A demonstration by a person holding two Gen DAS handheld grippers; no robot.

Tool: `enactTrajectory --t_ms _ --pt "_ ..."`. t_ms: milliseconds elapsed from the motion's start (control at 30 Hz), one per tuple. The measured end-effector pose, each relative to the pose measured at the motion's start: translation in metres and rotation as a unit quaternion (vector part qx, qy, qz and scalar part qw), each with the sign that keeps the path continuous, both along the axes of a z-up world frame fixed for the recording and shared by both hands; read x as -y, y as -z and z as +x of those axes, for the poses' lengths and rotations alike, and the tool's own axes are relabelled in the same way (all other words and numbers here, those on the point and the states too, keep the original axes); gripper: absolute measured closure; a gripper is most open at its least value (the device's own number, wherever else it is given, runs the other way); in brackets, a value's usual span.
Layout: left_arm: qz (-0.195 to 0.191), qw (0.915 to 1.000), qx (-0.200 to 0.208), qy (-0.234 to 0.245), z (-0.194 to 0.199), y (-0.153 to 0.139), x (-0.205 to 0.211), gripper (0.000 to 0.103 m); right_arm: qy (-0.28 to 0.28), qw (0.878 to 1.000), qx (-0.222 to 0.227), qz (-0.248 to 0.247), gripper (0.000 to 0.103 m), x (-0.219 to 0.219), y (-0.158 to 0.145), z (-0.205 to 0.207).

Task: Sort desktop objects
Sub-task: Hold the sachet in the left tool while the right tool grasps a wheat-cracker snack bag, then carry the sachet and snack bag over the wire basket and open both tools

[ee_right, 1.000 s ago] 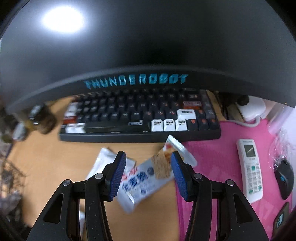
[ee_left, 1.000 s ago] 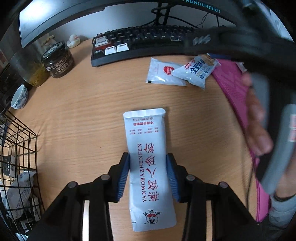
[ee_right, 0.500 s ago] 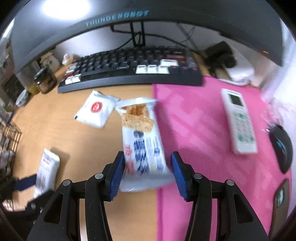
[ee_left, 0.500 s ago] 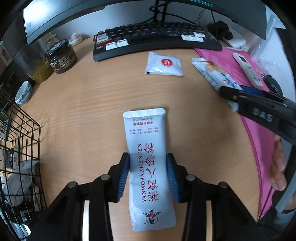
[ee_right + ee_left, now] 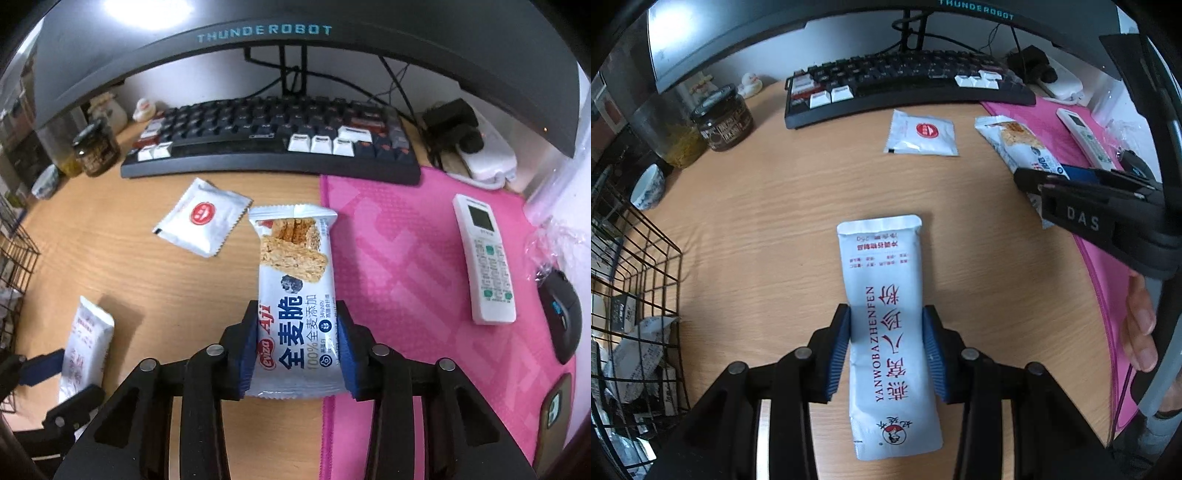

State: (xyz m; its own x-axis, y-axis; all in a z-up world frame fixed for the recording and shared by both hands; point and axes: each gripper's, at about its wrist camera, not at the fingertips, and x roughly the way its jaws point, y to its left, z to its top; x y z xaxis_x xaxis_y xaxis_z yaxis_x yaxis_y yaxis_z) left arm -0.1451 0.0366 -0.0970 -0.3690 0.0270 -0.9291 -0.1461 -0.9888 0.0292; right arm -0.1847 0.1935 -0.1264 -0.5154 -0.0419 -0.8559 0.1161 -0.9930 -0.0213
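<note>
A: The long white sachet (image 5: 886,325) is lying on the wooden desk (image 5: 768,206); the left gripper (image 5: 886,350) is squeezing it between both blue pads.

B: And the right gripper (image 5: 297,350) is clamping the biscuit packet (image 5: 295,291), at the edge of the pink mat (image 5: 406,266), near the small white sachet (image 5: 203,221)

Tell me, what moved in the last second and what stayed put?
The right hand-held gripper, clamped on the wholewheat cracker pack, carried it back from beside the keyboard toward the desk's near side, along the pink mat's edge, uncovering the small white sachet. The left hand-held gripper stayed shut on the long white sachet, unmoved. The keyboard, jar and wire basket stayed put too.
</note>
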Motion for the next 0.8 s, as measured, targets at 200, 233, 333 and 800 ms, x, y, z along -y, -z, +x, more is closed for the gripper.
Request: enactTrajectory --t_ms 200,233,333,800 --pt "0.005 0.9998 -0.021 0.0 0.008 -0.018 0.003 0.061 -0.01 0.999 -0.036 -0.004 0.067 0.006 -0.03 0.028" --pt "0.009 0.9995 -0.03 -0.002 0.012 -0.026 0.004 0.061 -0.013 0.999 -0.042 -0.007 0.067 0.007 -0.037 0.034" --pt "0.017 0.998 -0.06 -0.004 0.025 -0.05 0.007 0.061 -0.023 0.998 -0.062 -0.014 0.067 0.012 -0.057 0.051" --pt "0.037 0.9682 -0.222 -0.11 0.116 -0.164 0.105 0.061 -0.156 0.972 -0.16 -0.071 0.067 0.112 -0.162 0.137"
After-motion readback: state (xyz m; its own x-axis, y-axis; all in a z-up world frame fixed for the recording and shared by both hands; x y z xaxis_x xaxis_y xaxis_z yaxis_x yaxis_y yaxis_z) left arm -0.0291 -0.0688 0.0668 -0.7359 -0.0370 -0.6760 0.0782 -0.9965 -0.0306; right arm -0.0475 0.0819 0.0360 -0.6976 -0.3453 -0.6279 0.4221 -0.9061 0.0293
